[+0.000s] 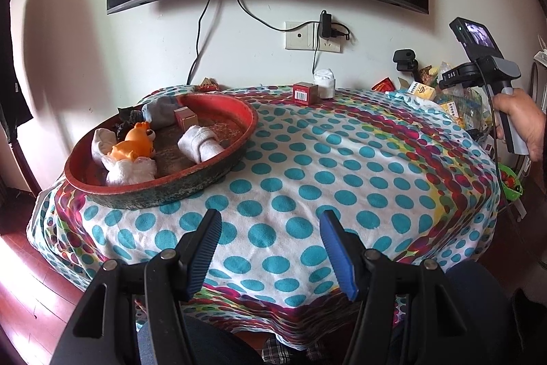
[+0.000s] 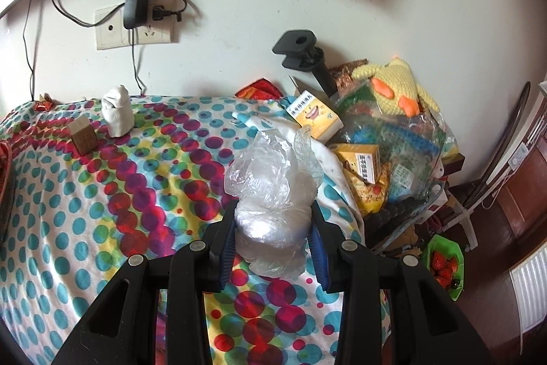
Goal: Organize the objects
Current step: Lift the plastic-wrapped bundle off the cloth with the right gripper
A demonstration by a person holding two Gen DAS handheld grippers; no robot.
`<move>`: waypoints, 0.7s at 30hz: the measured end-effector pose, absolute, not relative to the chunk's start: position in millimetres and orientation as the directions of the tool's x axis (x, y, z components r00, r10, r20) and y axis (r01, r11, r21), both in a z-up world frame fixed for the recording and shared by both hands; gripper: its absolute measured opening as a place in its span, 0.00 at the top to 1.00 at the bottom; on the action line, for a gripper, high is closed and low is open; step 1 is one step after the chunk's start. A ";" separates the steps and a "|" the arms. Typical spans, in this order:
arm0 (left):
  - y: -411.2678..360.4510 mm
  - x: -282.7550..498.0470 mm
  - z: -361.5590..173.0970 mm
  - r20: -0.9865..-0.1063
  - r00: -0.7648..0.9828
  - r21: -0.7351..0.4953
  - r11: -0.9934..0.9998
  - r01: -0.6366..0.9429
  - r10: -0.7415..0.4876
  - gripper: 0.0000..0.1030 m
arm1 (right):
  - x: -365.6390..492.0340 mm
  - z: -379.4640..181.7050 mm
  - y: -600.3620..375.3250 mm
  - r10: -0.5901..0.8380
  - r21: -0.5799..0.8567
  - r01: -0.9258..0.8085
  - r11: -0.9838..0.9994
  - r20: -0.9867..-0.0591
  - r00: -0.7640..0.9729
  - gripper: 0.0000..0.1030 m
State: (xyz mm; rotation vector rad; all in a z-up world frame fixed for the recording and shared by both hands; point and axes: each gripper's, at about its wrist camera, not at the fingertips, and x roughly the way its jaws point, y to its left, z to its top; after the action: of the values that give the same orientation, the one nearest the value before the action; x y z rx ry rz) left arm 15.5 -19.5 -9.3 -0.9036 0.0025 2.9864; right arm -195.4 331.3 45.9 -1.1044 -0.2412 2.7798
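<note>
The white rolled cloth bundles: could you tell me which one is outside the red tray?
The upright bundle beside the small red box at the table's far edge.

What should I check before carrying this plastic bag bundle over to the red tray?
1. Grip: the right gripper is shut on the plastic bag bundle, pads on both sides. Ok.
2. Loose plastic: crumpled film sticks up above the pads, unheld. Could snag; not ok.
3. Left gripper: open, nothing between the pads, low over the tablecloth. Ok.
4. Path: the cloth between the two grippers and the red tray looks bare; the small box and white roll stand at the far edge. Ok.
5. Room in the tray: its right part shows bare floor. Ok.
6. What is inside the bundle: cannot tell.
</note>
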 end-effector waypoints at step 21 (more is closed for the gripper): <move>-25.3 11.7 -13.8 -0.574 -0.819 -0.033 -0.999 0.000 0.019 0.41 | -188.6 48.9 255.4 0.048 -0.151 0.072 -0.986 -0.669 -0.742 0.66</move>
State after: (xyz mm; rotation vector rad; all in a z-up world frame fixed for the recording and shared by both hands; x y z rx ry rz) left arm 11.7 -25.3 -13.8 -0.9421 -0.0491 2.9858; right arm -188.6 255.4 48.9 -1.1333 -0.2638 2.9324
